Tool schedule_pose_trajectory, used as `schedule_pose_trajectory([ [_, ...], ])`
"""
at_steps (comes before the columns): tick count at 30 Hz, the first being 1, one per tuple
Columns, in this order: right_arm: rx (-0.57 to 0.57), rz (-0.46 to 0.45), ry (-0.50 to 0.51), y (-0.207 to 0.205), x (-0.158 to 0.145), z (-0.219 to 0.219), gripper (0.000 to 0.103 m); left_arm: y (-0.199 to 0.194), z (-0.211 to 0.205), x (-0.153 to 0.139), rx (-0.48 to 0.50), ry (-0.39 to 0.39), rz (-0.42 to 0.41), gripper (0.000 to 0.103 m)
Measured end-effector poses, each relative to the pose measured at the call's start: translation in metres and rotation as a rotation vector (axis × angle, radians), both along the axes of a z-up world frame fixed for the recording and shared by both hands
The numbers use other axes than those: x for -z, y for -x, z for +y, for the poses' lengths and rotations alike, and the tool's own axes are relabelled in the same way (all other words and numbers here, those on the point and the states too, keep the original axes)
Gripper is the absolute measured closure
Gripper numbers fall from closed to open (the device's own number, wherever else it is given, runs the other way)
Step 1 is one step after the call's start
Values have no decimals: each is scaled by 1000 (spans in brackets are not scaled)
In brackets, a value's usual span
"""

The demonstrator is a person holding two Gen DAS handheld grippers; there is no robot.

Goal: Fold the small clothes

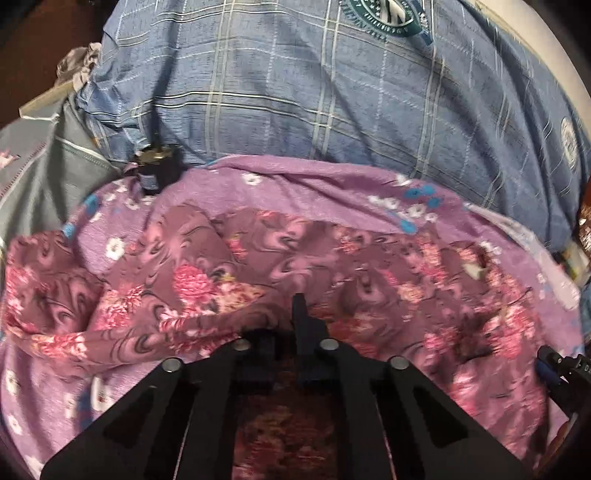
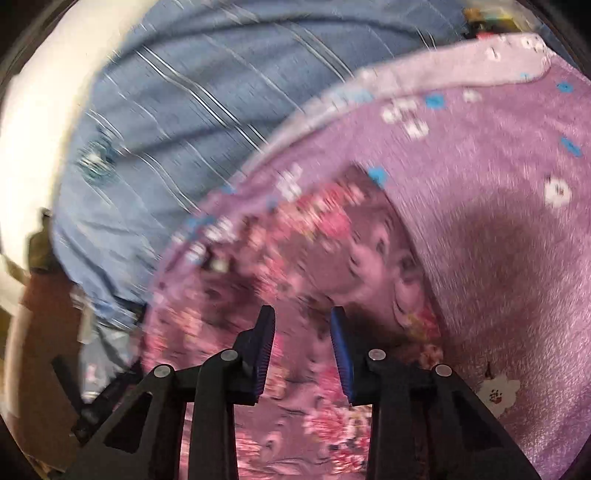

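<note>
- Left wrist view: the left gripper has its jaws fully closed, pinching a raised fold of the pink floral garment; the cloth bunches up on the near-left side of the fingertips.
- That single floral garment lies spread on a lilac cloth printed with white and blue flowers, which in turn lies on a blue plaid sheet.
- Beyond the garment, at the far edge of the lilac cloth, stands one small dark bottle. To the right of the garment, a bit of the right gripper pokes in at the frame edge.
- One round green emblem sits on the sheet well beyond the garment.
- Right wrist view: strongly blurred. The right gripper shows two blue-padded fingers standing partly apart, a clear gap between them; the garment lies below and past the tips, and I cannot tell whether the pads touch it. Nothing is seen clamped between them.
- Here the garment sits to the left of a large stretch of lilac cloth, with the sheet farther left.
- Only the left view shows the bottle; only the right view shows a pale band bordering the sheet on the side away from the garment.
</note>
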State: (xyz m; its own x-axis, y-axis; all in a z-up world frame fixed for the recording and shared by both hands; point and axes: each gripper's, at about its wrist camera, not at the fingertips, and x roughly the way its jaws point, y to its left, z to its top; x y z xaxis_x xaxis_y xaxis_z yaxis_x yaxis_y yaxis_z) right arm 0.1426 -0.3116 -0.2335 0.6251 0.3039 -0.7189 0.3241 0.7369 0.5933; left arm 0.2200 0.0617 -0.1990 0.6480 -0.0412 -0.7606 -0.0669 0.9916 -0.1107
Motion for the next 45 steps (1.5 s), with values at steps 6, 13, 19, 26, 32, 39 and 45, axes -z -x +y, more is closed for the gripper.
schedule_pose_trajectory([
  [6, -9, -35, 94, 1, -11, 13, 71, 2, 31, 6, -33, 132, 32, 101],
  [13, -40, 17, 95, -9, 2, 23, 73, 1, 40, -5, 9, 356, 54, 28],
  [19, -63, 14, 99, -10, 3, 21, 73, 36, 80, -52, -353, 116, -101, 28],
  [26, -75, 14, 135, -11, 1, 26, 72, 84, 94, -93, -726, -187, -308, 18],
  [32, -76, 13, 152, -14, 1, 28, 72, 48, 37, -65, -123, 222, -95, 19],
  [39, -81, 13, 168, -15, 0, 30, 72, 19, 17, -1, -44, 413, 204, 19],
  [45, -89, 10, 192, -14, 0, 33, 72, 3, 20, 16, -87, 500, 193, 19],
])
